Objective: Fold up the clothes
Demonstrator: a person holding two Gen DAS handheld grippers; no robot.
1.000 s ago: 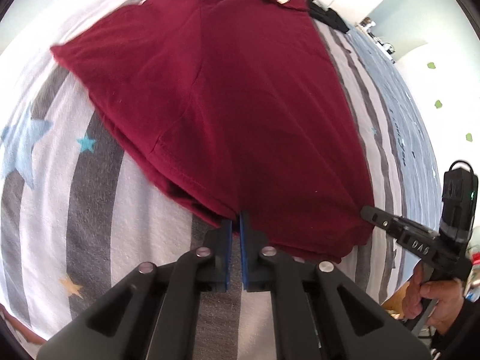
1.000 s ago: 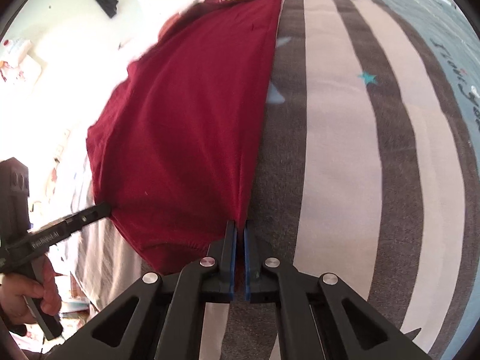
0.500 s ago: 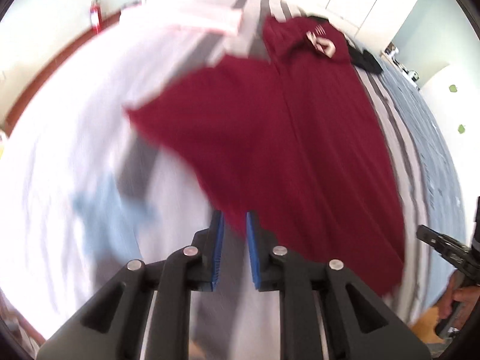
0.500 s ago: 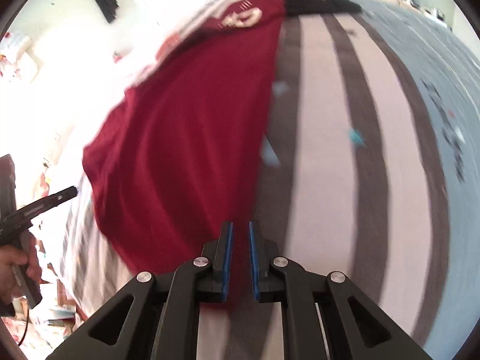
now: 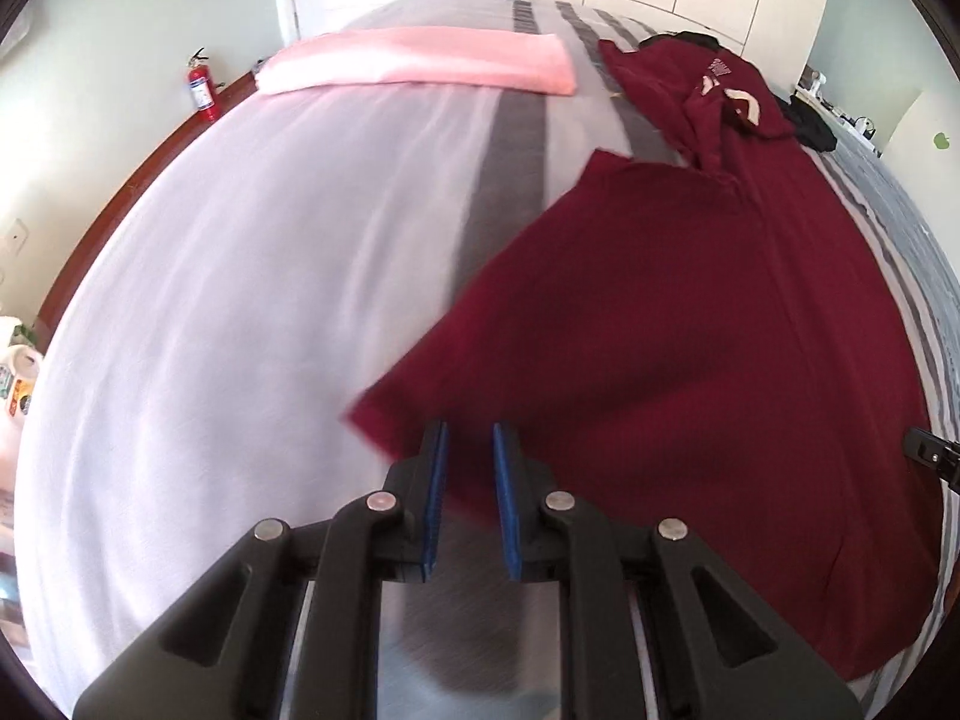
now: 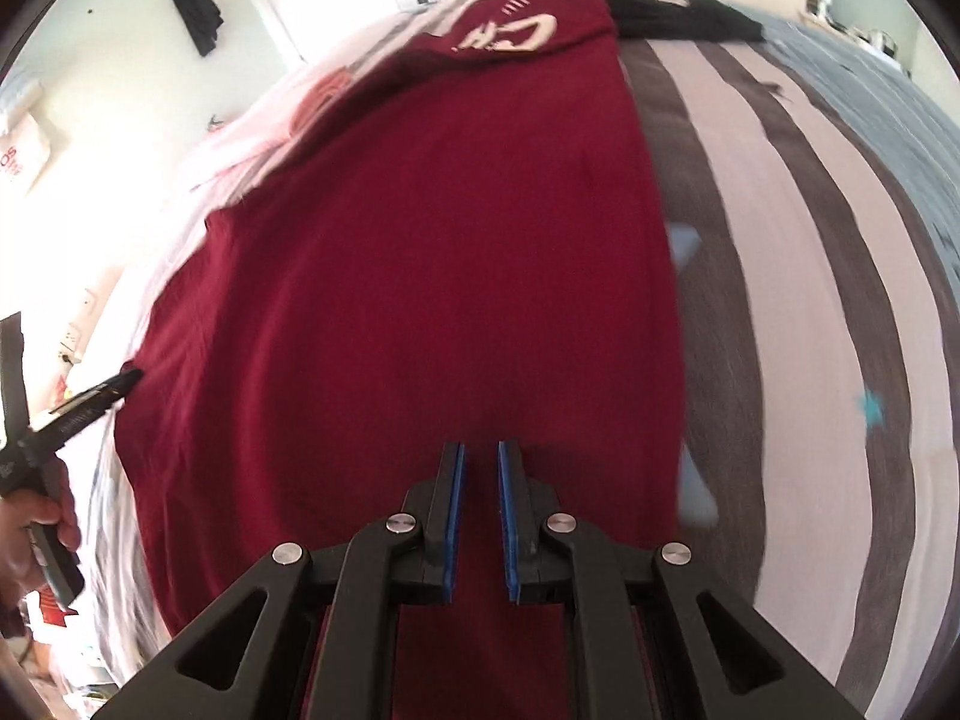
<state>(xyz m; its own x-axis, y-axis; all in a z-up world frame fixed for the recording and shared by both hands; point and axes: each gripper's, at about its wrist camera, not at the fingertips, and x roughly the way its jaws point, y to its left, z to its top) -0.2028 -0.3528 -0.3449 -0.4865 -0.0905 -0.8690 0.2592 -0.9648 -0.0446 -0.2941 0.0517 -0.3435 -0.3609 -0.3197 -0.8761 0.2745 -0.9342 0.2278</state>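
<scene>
Left wrist: my left gripper (image 5: 468,450) has let go, blue pads a narrow gap apart with nothing pinched; the maroon shirt (image 5: 690,330) lies on the striped bed (image 5: 210,300), right of centre; right wrist: my right gripper (image 6: 480,468) has released too, narrowly parted above the near hem; this fold looks laid

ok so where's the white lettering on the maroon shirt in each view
Left wrist view: the white lettering sits upper right, on the bunched far end of the maroon shirt.
Right wrist view: the lettering is at top centre, on the shirt's far end.
Shared landmark: the black garment just beyond the lettering, at far right in the left view and top right in the right view.
</scene>
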